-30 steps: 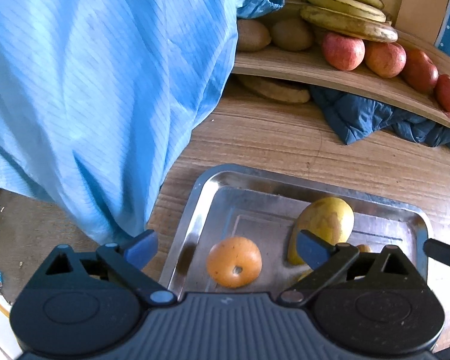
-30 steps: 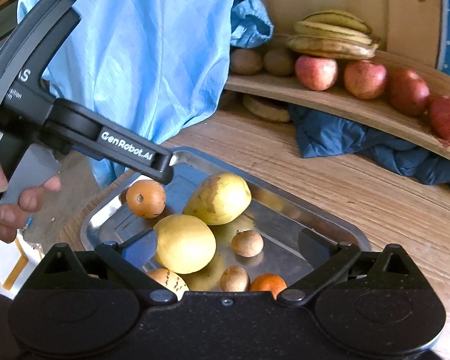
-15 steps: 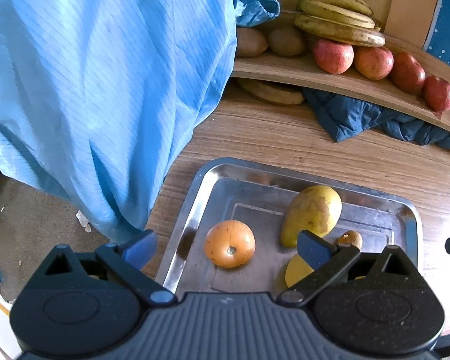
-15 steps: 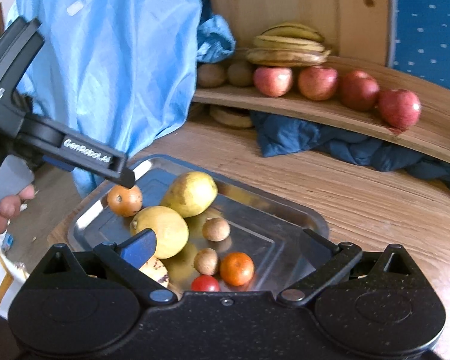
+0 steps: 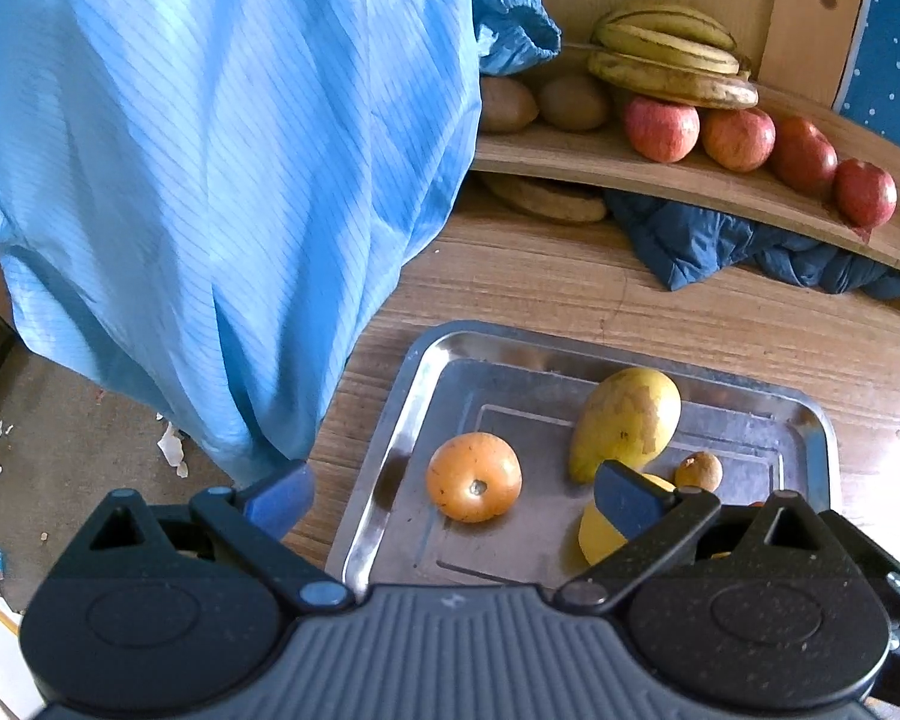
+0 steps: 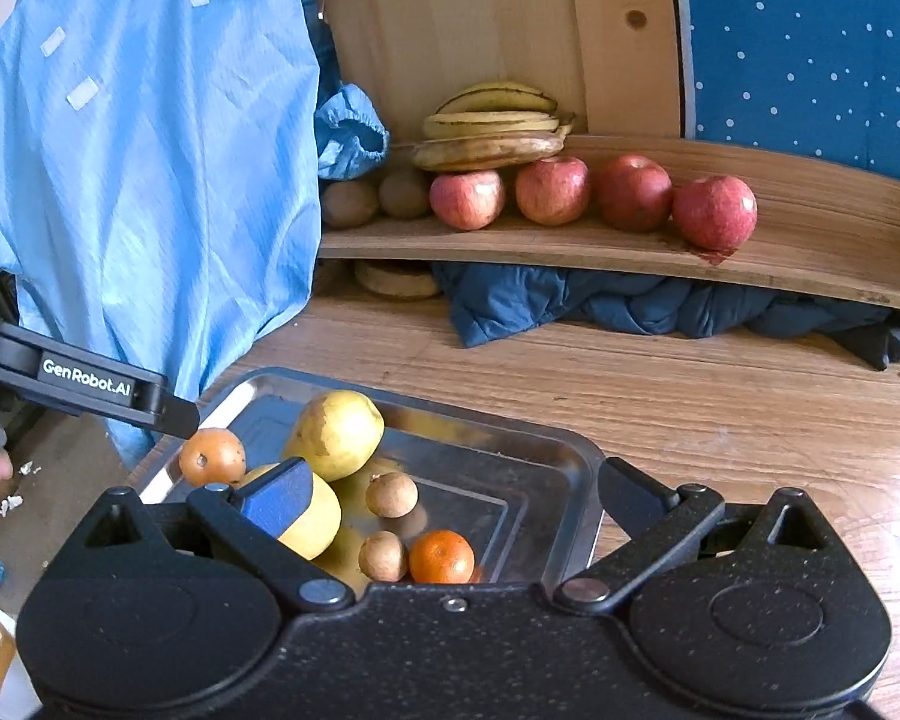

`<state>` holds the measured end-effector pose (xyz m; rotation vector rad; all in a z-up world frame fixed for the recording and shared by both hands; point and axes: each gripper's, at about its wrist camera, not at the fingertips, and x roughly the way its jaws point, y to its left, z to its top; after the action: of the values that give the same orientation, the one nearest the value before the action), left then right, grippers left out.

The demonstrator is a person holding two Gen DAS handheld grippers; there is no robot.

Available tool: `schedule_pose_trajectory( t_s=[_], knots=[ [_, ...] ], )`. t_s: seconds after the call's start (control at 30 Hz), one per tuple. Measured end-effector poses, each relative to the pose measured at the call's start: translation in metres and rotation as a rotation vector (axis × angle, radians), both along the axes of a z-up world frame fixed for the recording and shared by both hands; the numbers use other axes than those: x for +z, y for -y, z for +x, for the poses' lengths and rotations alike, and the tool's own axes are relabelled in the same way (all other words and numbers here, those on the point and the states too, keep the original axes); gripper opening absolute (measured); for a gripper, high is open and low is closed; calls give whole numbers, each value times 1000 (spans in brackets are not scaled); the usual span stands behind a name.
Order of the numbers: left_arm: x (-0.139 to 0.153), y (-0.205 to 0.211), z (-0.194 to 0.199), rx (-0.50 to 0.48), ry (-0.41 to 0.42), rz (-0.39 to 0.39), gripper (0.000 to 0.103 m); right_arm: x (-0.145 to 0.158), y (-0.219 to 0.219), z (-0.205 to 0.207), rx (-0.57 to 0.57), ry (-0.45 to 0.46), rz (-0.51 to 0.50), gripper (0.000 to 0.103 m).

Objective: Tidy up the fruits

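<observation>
Both black two-finger grippers, left (image 5: 450,495) and right (image 6: 450,495), hover spread wide and empty above the shallow steel tray (image 6: 576,468) of fruit; the round yellow fruit (image 6: 318,519) sits half-hidden behind a blue finger pad (image 6: 279,495).

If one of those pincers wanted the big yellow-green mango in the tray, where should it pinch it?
Probably across the mango's narrow width near the middle, coming down from above. It lies on its side, long axis slanting across the metal tray, so the flanks face the open left gripper. The lemon crowds its lower end, so avoid that tip.
</observation>
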<state>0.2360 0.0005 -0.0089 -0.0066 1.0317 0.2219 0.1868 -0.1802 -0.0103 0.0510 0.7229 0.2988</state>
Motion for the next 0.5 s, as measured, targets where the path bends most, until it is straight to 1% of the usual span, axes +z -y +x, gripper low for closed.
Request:
schedule_pose_trajectory(
  t_s=[0.13,0.3,0.5],
  knots=[
    [-4,-3,3,0,3,-19,102,0,-1,1,-1,1,-25,101],
    [-6,-6,1,-14,9,-44,102,1,-4,0,-29,3,-51,101],
    [-4,-17,-1,-38,14,-60,102,10,-14,-8,-71,24,-74,101]
  ],
)
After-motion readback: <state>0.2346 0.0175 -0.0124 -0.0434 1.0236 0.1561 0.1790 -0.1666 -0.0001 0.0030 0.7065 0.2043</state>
